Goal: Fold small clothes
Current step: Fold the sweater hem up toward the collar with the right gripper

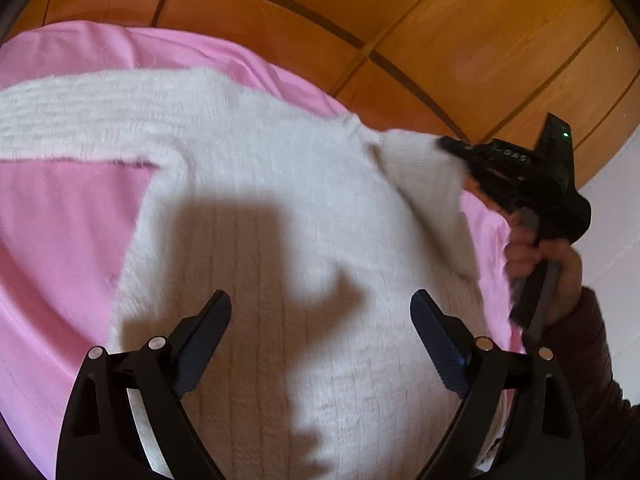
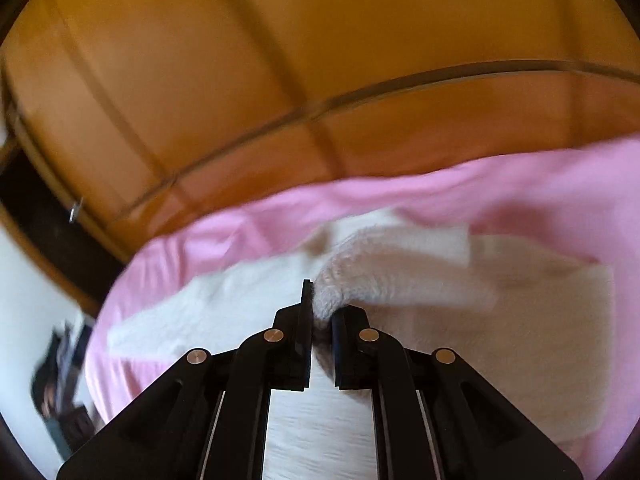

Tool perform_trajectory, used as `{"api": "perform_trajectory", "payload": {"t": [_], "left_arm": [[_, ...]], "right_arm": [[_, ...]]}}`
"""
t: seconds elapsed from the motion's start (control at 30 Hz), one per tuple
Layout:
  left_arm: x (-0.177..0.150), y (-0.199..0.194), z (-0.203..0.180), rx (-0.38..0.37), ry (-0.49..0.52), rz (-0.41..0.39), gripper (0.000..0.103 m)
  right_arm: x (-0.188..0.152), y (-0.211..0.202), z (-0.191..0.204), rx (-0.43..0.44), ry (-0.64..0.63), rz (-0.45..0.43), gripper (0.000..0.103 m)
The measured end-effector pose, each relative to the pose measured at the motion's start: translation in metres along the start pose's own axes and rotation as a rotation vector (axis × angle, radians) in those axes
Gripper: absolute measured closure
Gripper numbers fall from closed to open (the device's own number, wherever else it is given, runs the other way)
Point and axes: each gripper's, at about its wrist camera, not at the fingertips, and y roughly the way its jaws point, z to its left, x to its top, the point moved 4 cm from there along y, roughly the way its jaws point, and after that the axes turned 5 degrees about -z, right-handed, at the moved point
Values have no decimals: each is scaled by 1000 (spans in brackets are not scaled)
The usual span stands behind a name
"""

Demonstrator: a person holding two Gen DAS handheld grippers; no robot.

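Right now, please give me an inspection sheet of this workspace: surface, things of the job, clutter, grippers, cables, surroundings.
Surface: pink sheet, lightly wrinkled, covering the work area.
Job's things: one white fuzzy sweater lying spread on the sheet; its sleeve is lifted off the sheet.
Clutter: nothing seen on the sheet; a dark blurred object lies beyond its edge, kind cannot be told.
Grippers: left gripper open above the sweater body, holding nothing; right gripper shut on the sleeve, held by a hand.
Cables: nothing seen.
Surroundings: orange wooden panelling behind the sheet.
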Motion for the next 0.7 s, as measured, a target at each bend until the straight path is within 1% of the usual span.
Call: {"api": "perform_trajectory", "payload": {"t": [0.03, 0.07, 0.1, 0.13, 0.23, 0.27, 0.3, 0.37, 0.43, 0.47, 0.5, 0.53, 0.63, 0.67, 0.7], "left_arm": [[4, 1, 2, 0, -2, -3, 13], [8, 2, 4, 4, -8, -5, 13], [12, 4, 7, 4, -22, -4, 13], [15, 7, 9, -4, -34, -2, 13], [26, 18, 11, -11, -64, 0, 18], [31, 23, 10, -24, -76, 2, 19], [34, 28, 9, -31, -81, 4, 19], [43, 43, 4, -33, -101, 13, 19], [49, 54, -6, -35, -84, 21, 19], [51, 58, -14, -7, -59, 16, 19], [53, 62, -24, -1, -32, 10, 19], [54, 66, -40, 3, 23, 9, 17], [59, 87, -88, 107, 221, -11, 15], [59, 95, -101, 124, 265, -7, 15], [59, 109, -118, 157, 330, 0, 15]], "right_arm": [[-3, 7, 9, 26, -12, 19, 77], [-6, 8, 15, 26, -23, 21, 52], [-7, 3, 18, 2, -37, -17, 42], [-7, -5, 17, -4, -42, -41, 37], [-13, -29, 3, -28, -10, -72, 37], [-19, -46, -9, -44, 14, -87, 37], [-23, -55, -18, -54, 31, -94, 37], [-39, -82, -47, -111, 80, -100, 37], [-55, -106, -73, -151, 118, -102, 37], [-65, -117, -84, -178, 140, -102, 35], [-78, -129, -99, -217, 173, -97, 33], [-88, -138, -109, -236, 198, -94, 33], [-115, -155, -130, -262, 271, -95, 33], [-124, -161, -136, -264, 304, -94, 33], [-129, -165, -142, -261, 329, -93, 33]]}}
